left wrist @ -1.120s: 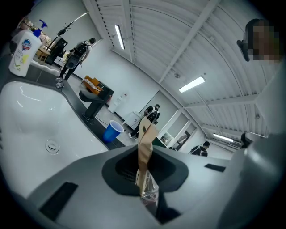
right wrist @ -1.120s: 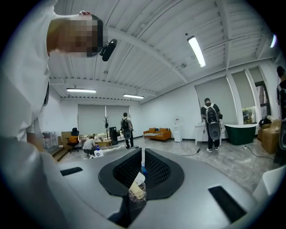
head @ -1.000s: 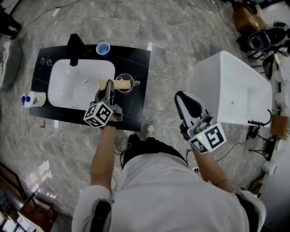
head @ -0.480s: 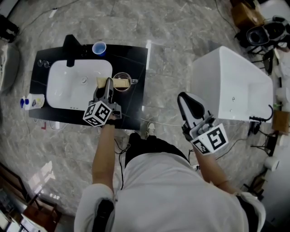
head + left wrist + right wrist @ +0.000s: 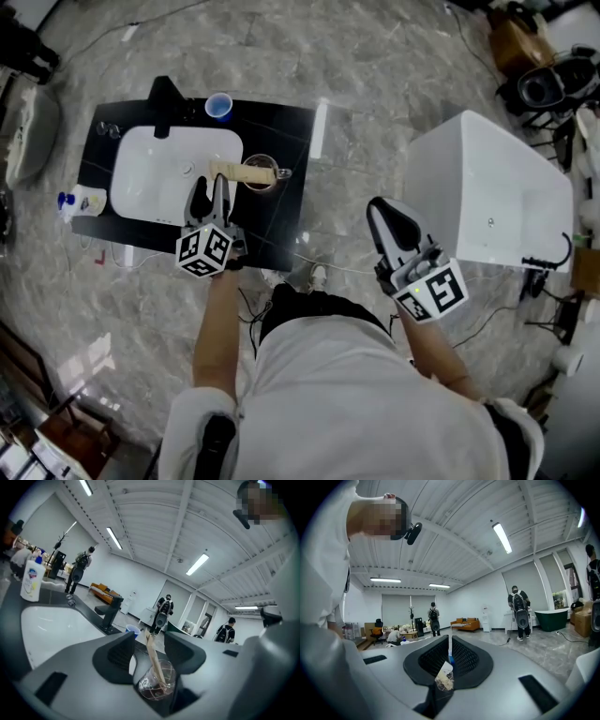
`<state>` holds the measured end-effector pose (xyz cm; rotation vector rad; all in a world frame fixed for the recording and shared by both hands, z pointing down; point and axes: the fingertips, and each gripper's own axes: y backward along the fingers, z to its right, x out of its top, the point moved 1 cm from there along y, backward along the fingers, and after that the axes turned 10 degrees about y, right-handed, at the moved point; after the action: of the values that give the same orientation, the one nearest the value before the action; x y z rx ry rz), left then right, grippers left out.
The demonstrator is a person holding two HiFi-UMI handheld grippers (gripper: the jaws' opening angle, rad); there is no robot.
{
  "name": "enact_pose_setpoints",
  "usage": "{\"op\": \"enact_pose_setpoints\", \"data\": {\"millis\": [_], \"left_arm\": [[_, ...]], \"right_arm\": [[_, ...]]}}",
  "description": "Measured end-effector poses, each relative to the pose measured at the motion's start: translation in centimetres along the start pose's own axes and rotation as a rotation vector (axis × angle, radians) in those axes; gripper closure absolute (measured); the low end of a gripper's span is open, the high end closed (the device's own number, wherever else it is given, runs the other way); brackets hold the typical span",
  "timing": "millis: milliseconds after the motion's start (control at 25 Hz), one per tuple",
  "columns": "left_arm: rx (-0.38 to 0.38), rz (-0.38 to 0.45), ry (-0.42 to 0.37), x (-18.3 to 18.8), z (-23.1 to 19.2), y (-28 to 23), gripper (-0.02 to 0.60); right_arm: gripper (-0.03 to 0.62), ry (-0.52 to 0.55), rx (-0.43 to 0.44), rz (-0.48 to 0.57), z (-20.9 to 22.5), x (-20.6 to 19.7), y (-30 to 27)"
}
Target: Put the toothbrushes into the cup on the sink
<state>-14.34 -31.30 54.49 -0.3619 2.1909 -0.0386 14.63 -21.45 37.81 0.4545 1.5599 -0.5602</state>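
Note:
A glass cup [image 5: 260, 178] stands on the black sink counter [image 5: 281, 141], right of the white basin [image 5: 155, 173]. A wooden toothbrush [image 5: 234, 170] leans out of it. My left gripper [image 5: 208, 195] sits just in front of the cup, its jaws opening. In the left gripper view the toothbrush [image 5: 153, 656] stands in the cup [image 5: 154, 686] between the spread jaws of that gripper [image 5: 149, 651], touching neither. My right gripper [image 5: 392, 223] hangs over the floor, well to the right of the sink. It is shut [image 5: 449, 654] on a thin white toothbrush [image 5: 445, 676].
A black faucet [image 5: 167, 101] and a blue cup [image 5: 218, 106] stand at the counter's back. A soap bottle [image 5: 82, 201] sits at its left end. A large white box [image 5: 487, 183] stands to the right. People stand far off in the room.
My left gripper's jaws have spread apart and let go of the wooden toothbrush, which stays in the glass cup. The right gripper has hardly moved.

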Motion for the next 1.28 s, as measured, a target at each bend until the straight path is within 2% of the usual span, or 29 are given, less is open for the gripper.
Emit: {"op": "enact_pose_setpoints", "data": {"millis": [160, 360, 480, 640, 720, 880, 1120, 1280], "left_arm": [[0.035, 0.049, -0.041, 1.9, 0.5, 3.9, 0.394], [0.039, 0.07, -0.132, 3.3, 2.4, 7.7, 0.425], [0.041, 0.089, -0.179, 4.1, 3.6, 9.8, 0.479], [0.039, 0.044, -0.252, 3.3, 4.9, 12.1, 0.558], [0.038, 0.034, -0.278, 2.8, 5.6, 13.5, 0.565], [0.063, 0.066, -0.3, 3.6, 6.2, 16.5, 0.578], [0.113, 0.164, -0.297, 6.7, 6.6, 20.8, 0.578], [0.121, 0.207, -0.294, 7.3, 7.4, 22.9, 0.578]], "right_arm": [[0.548, 0.0, 0.039, 0.043, -0.7, 0.9, 0.1], [0.548, -0.008, 0.1, 0.081, -1.6, 1.3, -0.5], [0.548, -0.011, 0.138, 0.105, -2.3, 1.6, -1.2], [0.548, -0.014, 0.188, 0.136, -3.6, 2.0, -2.0], [0.548, -0.016, 0.212, 0.145, -4.2, 2.1, -2.3], [0.548, -0.017, 0.264, 0.154, -5.6, 2.3, -2.7], [0.546, 0.003, 0.34, 0.118, -7.5, 1.5, -3.4], [0.547, 0.011, 0.378, 0.114, -8.6, 1.3, -3.6]]}}
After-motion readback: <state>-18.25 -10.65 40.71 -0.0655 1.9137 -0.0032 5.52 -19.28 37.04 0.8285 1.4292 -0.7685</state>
